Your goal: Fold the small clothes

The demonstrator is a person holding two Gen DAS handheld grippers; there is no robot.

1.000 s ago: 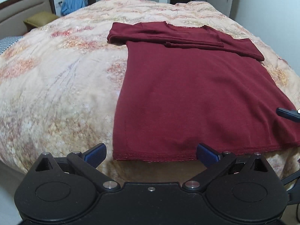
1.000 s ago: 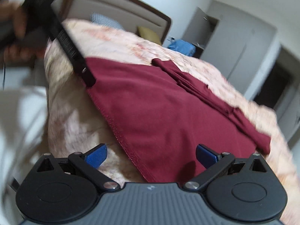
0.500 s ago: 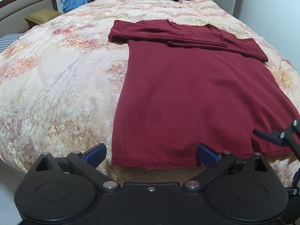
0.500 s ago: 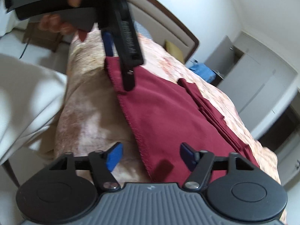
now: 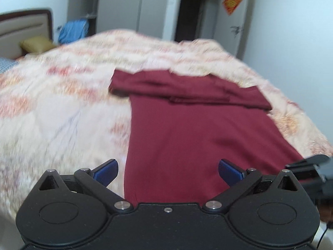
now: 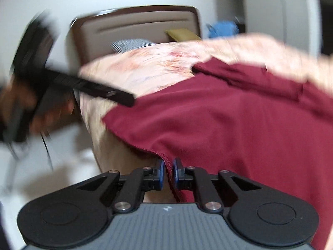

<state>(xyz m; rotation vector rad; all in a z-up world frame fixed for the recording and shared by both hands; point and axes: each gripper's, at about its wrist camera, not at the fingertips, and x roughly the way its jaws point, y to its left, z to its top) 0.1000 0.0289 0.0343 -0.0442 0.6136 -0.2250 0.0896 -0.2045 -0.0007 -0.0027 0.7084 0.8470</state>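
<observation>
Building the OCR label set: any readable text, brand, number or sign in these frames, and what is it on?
No text can be read.
Red diamond sign on the far wall: gold marks, too blurred to read.
Small white mark on the right gripper's body: a logo, not legible.

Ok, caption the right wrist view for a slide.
Right gripper jaws closing on the hem of the dark red shirt spread on the bed.

No readable words anywhere right now. There's a red diamond sign point(image 5: 232, 1) up on the far wall, gold marks on it (too blurred to make out), and nothing else carries lettering.
</observation>
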